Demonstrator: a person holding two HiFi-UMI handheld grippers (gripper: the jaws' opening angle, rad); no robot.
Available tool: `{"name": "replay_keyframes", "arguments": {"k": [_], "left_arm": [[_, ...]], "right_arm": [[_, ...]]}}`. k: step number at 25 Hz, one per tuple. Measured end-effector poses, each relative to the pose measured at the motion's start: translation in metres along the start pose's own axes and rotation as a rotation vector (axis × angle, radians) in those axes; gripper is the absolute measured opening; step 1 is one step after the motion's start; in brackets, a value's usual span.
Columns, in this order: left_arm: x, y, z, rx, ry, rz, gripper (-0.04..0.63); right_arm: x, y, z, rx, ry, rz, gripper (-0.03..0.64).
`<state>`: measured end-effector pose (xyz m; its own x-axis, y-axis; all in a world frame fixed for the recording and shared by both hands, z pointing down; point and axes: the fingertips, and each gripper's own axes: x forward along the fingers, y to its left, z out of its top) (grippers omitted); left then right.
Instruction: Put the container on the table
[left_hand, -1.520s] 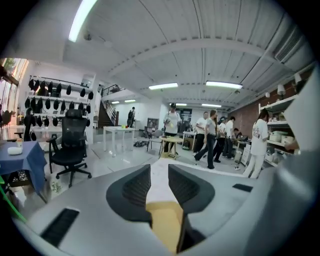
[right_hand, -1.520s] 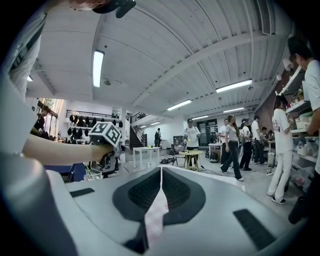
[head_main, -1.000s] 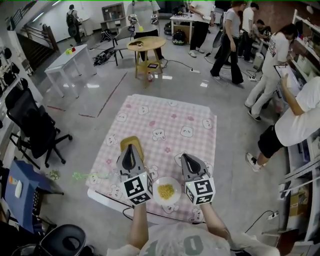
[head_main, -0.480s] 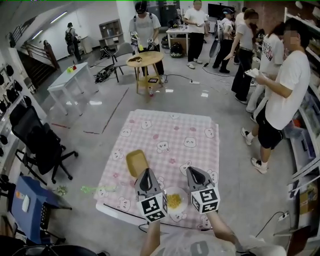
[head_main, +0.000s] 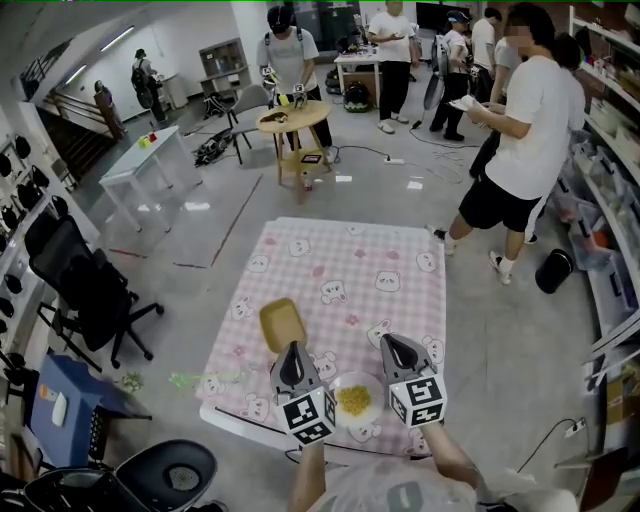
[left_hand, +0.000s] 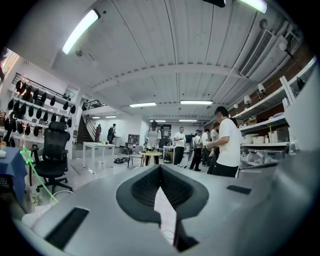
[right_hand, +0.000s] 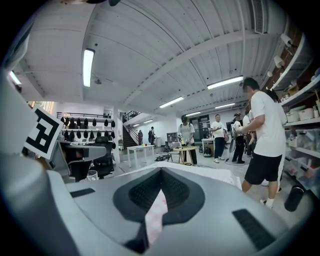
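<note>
My left gripper fills the lower frame, its grey jaws closed tip to tip with nothing held between them. A sliver of pink cloth shows through the slit at 6 o'clock. Beyond, a black office chair stands at 9 o'clock, a round wooden table sits near centre, and a person in a white shirt stands at 3 o'clock.
</note>
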<state>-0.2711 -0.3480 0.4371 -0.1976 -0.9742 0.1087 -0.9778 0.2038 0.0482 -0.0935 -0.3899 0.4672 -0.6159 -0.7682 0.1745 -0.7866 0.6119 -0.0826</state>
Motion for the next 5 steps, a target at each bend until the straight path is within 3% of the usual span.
{"name": "replay_keyframes", "arguments": {"k": [5], "left_arm": [[0.0004, -0.0078, 0.0027, 0.004, 0.016, -0.002, 0.028]], "right_arm": [[-0.003, -0.0036, 0.0057, 0.0, 0.005, 0.005, 0.029]]}}
